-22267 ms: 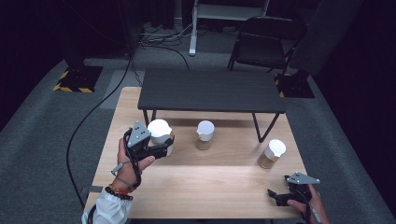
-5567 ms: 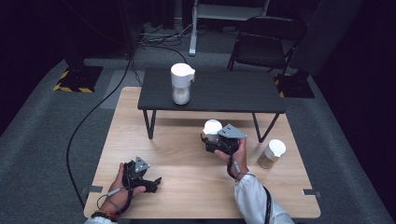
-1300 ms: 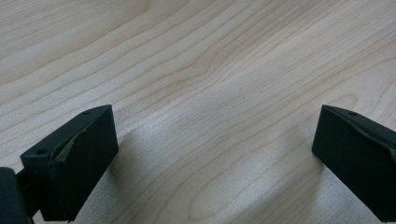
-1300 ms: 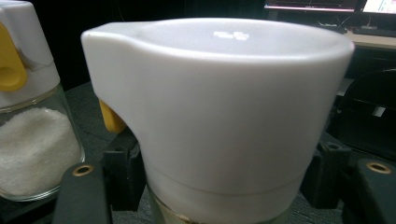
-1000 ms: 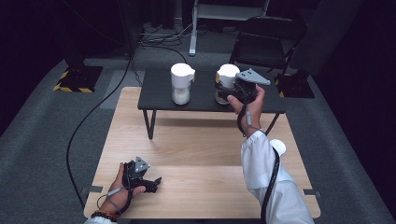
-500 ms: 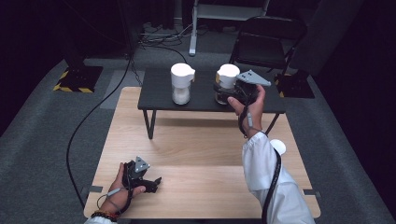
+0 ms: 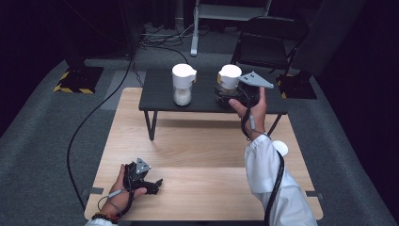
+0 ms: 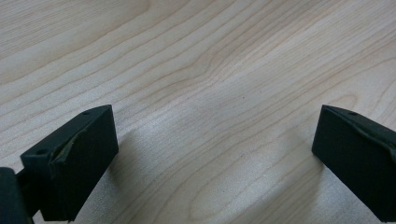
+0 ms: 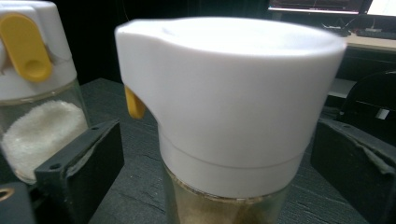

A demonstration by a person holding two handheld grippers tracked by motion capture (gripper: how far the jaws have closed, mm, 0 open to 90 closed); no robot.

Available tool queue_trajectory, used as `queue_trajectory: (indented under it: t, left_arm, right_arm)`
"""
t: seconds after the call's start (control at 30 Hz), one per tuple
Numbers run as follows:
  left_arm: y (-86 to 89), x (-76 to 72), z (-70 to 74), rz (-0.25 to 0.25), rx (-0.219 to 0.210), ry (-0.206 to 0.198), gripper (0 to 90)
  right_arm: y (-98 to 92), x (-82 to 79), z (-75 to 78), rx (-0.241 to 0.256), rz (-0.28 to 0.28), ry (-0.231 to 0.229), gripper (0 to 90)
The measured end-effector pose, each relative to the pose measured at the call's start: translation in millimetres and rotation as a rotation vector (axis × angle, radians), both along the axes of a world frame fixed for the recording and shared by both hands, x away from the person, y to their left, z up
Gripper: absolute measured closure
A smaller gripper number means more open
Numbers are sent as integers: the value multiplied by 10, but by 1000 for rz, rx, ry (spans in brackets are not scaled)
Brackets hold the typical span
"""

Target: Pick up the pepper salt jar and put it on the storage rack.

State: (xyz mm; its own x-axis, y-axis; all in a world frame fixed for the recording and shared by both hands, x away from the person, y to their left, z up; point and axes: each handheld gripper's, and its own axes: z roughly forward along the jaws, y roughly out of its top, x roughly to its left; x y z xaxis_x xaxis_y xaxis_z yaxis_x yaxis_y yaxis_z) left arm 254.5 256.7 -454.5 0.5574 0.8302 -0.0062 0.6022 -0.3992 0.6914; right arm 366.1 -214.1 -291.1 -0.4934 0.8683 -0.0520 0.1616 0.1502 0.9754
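you're at the set-down step: moving seasoning jars from the wooden table up onto the dark raised shelf, upper middle of the high view. second jar stands on the shelf, upper middle-right, just beside the first jar of white grains, which sits left of it, apart from it. a third jar shows as a white cap at the right edge of the wooden table, partly hidden behind your sleeve.

right gripper is at the second jar. in the right gripper view its jaws stand wide apart on either side of the jar, gaps on both sides, so not clamped. looks released, though i can't tell whether a pad touches the glass lower down. next move likely calls for backing straight off without bumping the white cap, then going for the third jar.

left gripper rests low at bottom left of the high view, on the wood. jaws spread wide, holding nothing, bare wood grain between them.
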Motion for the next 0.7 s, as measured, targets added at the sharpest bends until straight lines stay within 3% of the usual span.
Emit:
queue_trajectory:
  t: [0.27,0.7]
  left_arm:
    - [0,0,0,0,0,0,1]
    - [0,0,0,0,0,0,1]
  right_arm:
    - [-46,-145,36,-7,4,-22,21]
    - [-162,-524,45,-51,41,-63,28]
